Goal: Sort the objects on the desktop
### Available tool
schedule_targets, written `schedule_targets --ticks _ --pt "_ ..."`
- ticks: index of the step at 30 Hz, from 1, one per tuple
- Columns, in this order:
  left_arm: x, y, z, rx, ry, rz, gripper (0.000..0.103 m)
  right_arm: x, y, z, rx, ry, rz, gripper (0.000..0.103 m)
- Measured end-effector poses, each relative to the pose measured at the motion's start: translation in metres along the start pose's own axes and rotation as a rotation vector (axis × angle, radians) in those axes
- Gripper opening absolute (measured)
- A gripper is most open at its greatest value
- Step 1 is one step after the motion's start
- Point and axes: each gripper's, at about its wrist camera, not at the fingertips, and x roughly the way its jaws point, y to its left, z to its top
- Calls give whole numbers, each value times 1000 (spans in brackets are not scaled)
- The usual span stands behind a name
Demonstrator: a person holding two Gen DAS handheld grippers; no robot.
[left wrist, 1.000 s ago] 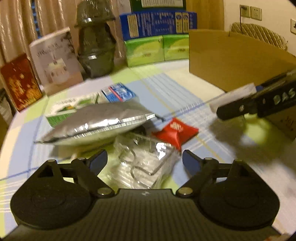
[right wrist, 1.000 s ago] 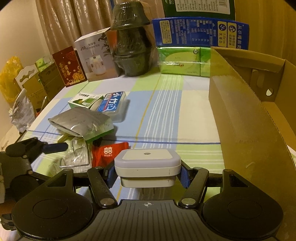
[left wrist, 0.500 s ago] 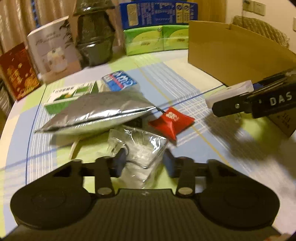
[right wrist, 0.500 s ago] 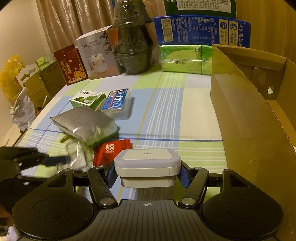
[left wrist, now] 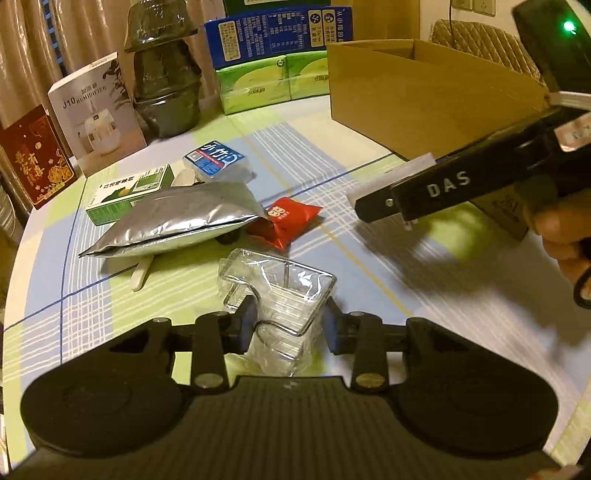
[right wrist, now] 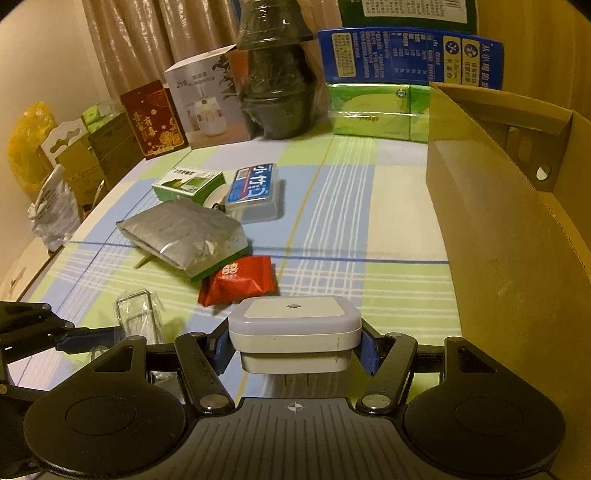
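Note:
My left gripper (left wrist: 288,328) is shut on a clear plastic packet (left wrist: 280,291) with a wire hook inside, held just above the checked tablecloth; the packet also shows in the right wrist view (right wrist: 138,317). My right gripper (right wrist: 295,349) is shut on a white square plug-in night light (right wrist: 294,332), held above the cloth beside the open cardboard box (right wrist: 509,229). On the cloth lie a silver foil pouch (left wrist: 177,221), a red sachet (left wrist: 288,219), a green carton (left wrist: 129,192) and a blue-labelled plastic case (left wrist: 216,160).
The cardboard box (left wrist: 424,107) stands at the right. At the back stand green tissue packs (left wrist: 273,83), a blue carton (left wrist: 277,35), a wrapped dark pot (left wrist: 166,74), a white humidifier box (left wrist: 96,110) and a red box (left wrist: 33,155). The right gripper's body (left wrist: 461,181) crosses the left view.
My left gripper closed on the clear packet and lifted it off the cloth, pulling back. My right gripper still holds the night light and has risen slightly.

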Motion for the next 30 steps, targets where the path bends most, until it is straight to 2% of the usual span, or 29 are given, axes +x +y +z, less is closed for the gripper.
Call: schedule_targets --ticks 7,15,26,30 --pt "-12 -3 -4 -38 -10 26 32 -17 7 -10 -28 -25 -7 62" --pt "-26 -7 -8 -113 -10 71 32 -64 15 -40 -20 -60 -12 62" --pt "-87 -25 17 -196 -38 123 32 -138 21 -52 -31 -117 -38 62" --pt "-107 -33 17 -241 -49 118 32 -160 21 -57 -28 -133 -48 62"
